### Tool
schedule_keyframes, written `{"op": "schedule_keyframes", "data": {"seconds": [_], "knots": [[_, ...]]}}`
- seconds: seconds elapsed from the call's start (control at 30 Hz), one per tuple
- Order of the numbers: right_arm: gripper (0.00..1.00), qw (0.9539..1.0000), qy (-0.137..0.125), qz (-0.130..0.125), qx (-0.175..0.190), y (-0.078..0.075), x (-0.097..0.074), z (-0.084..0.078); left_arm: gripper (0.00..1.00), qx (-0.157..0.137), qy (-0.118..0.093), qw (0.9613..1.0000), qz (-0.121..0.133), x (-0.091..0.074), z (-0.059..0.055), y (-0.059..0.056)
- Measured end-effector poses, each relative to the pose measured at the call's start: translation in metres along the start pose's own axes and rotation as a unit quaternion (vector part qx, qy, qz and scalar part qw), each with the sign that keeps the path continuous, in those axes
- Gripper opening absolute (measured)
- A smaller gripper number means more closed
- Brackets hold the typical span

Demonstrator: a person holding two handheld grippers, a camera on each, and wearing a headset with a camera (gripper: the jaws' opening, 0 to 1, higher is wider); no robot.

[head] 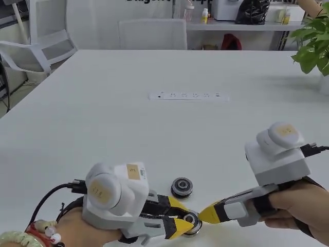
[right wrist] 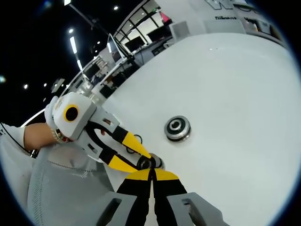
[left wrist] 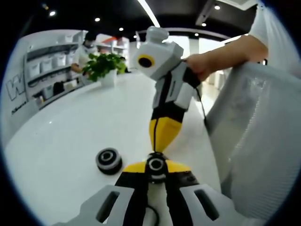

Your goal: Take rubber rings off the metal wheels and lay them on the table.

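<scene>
Left gripper (left wrist: 155,170) jaws are part closed, clamped on wheel (left wrist: 156,164) low at the near table (head: 154,123) edge. Right gripper (right wrist: 151,175) jaws are pressed together, tips touching that wheel's rim; can't tell if they pinch rubber. Second wheel (left wrist: 109,160) lies flat on the table just beside, untouched. Both wheels are small, with a shiny metal hub; the second has a black ring (left wrist: 100,162) round it. Well behind are a power strip (head: 188,96) and a plant (head: 313,43).
</scene>
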State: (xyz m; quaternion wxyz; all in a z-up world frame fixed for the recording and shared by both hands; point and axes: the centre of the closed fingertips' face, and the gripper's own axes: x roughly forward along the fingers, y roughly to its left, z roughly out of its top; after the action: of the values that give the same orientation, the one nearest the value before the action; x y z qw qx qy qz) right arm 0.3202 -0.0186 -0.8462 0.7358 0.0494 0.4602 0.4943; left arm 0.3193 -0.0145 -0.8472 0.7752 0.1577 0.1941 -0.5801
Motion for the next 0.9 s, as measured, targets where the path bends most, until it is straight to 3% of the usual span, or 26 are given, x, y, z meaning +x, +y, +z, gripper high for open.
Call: {"op": "schedule_keyframes", "data": {"seconds": [0.9], "knots": [[0.00, 0.9999, -0.007, 0.015, -0.002, 0.0077, 0.0005, 0.0039, 0.13, 0.000, -0.002, 1.0000, 0.001, 0.0007, -0.0004, 0.0007]]}}
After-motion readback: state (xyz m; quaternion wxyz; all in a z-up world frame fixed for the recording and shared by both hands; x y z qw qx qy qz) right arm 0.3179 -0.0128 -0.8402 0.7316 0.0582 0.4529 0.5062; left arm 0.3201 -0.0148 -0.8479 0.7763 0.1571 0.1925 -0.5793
